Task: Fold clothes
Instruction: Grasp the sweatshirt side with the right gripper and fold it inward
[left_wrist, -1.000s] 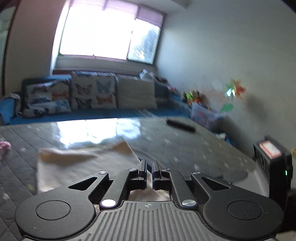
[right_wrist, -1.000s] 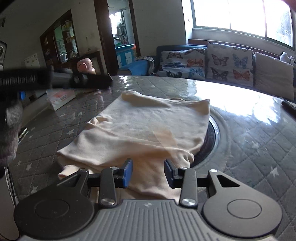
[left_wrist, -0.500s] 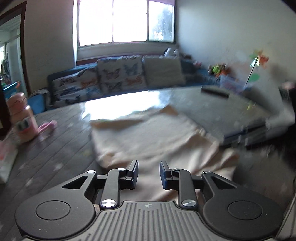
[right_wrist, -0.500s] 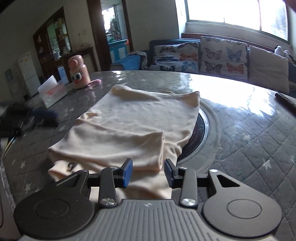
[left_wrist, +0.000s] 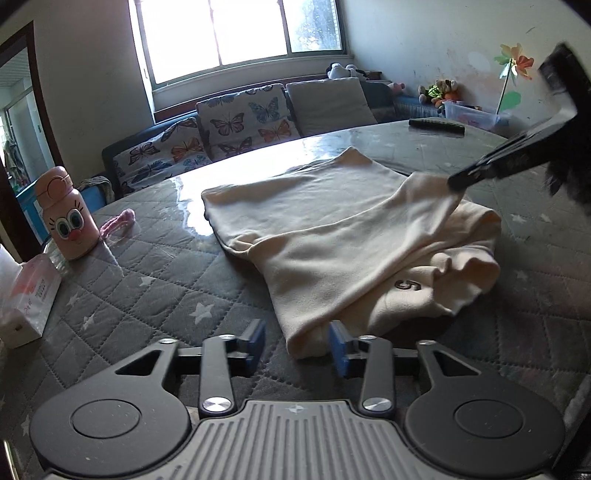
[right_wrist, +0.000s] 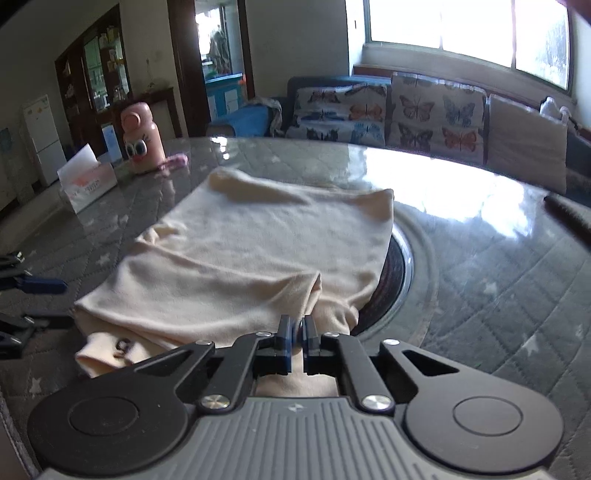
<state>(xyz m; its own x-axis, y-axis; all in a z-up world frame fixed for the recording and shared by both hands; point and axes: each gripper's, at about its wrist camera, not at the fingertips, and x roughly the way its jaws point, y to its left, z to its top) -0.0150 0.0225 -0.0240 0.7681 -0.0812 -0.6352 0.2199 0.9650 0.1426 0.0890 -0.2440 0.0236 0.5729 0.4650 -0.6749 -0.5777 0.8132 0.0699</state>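
Observation:
A cream garment (left_wrist: 332, 229) lies partly folded on the grey quilted table (left_wrist: 147, 288), with a small dark "5" mark (left_wrist: 408, 285) near its front edge. My left gripper (left_wrist: 297, 343) is open, its jaws either side of the garment's near corner. In the right wrist view my right gripper (right_wrist: 297, 332) is shut on the near edge of the garment (right_wrist: 258, 251). The right gripper also shows in the left wrist view (left_wrist: 458, 181), pinching a raised flap of cloth. The left gripper's blue fingertips (right_wrist: 40, 285) show at the left edge of the right wrist view.
A pink cartoon bottle (left_wrist: 68, 216) and a tissue box (left_wrist: 26, 299) stand at the table's left. A dark remote (left_wrist: 436, 127) lies at the far right. A round metal-rimmed inset (right_wrist: 402, 266) sits partly under the garment. A sofa with butterfly cushions (left_wrist: 240, 122) is behind.
My right gripper has shut on the garment's near edge and lifted a flap. My left gripper opened, let go of the cloth, and swung back to the garment's near corner.

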